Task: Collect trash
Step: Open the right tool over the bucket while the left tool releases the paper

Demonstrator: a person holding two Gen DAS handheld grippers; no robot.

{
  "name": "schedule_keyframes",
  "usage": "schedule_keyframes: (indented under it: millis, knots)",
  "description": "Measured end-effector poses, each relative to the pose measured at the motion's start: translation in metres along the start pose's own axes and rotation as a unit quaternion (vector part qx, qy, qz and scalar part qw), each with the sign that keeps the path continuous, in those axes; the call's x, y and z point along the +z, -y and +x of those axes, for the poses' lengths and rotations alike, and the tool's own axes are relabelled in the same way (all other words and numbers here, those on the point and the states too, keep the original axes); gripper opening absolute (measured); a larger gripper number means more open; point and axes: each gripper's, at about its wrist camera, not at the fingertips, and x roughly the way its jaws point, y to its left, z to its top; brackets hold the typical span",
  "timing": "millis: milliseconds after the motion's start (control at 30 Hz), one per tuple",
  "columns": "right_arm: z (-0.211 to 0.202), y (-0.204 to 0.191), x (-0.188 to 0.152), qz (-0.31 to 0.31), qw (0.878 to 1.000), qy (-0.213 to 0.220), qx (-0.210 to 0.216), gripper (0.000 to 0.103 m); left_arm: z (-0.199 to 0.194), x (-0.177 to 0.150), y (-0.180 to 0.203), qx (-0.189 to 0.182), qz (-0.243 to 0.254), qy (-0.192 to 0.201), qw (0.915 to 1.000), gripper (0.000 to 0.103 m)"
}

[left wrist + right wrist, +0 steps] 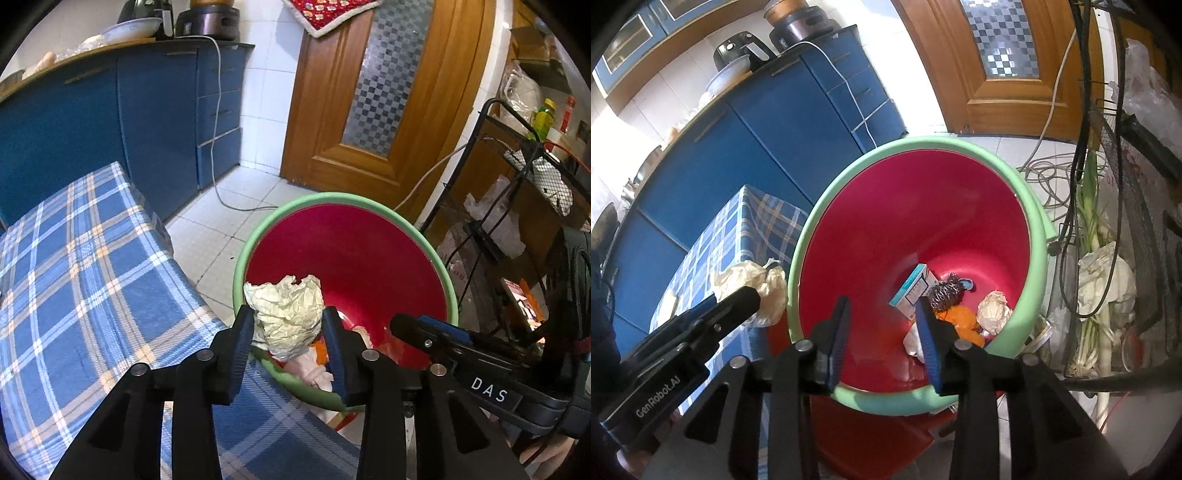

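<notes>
Crumpled paper (286, 317) sits clamped in the left gripper (290, 334), right at the bin (258, 236) rim beside the plaid worktop (85, 258). Right gripper (882, 332) hangs spread and empty over the bin.

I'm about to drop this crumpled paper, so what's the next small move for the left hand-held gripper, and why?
Probably carry it a little further over the bin before opening. The left hand-held gripper is shut on the crumpled paper, which from the right wrist view sits just outside the bin's green rim, over the plaid cloth. Released there, it would likely miss.
</notes>
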Motion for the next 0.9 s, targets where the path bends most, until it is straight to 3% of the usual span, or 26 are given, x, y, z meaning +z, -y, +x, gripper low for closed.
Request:
schedule_keyframes:
  millis: [100, 500, 567, 667, 900]
  knots:
    - [-0.003, -0.001, 0.0, 0.003, 1.0, 0.006, 0.0, 0.043, -0.005, 0.001, 0.0, -0.002, 0.002, 0.009, 1.0, 0.049]
    - [-0.014, -0.007, 0.001, 0.0, 1.0, 0.017, 0.002, 0.048, -0.026, 0.001, -0.01, 0.015, -0.011, 0.027, 0.9995, 0.049]
    - [-0.015, -0.011, 0.001, -0.004, 1.0, 0.019, 0.005, 0.049, -0.032, 0.0, -0.015, 0.02, -0.016, 0.031, 0.9992, 0.049]
    - [-0.017, -0.016, 0.0, -0.009, 1.0, 0.021, 0.01, 0.058, -0.04, -0.002, -0.024, 0.031, -0.023, 0.036, 0.9986, 0.049]
    - [-0.018, -0.036, -0.001, -0.027, 0.999, 0.021, 0.018, 0.059, -0.058, -0.006, -0.056, 0.059, -0.05, 0.048, 0.9958, 0.049]
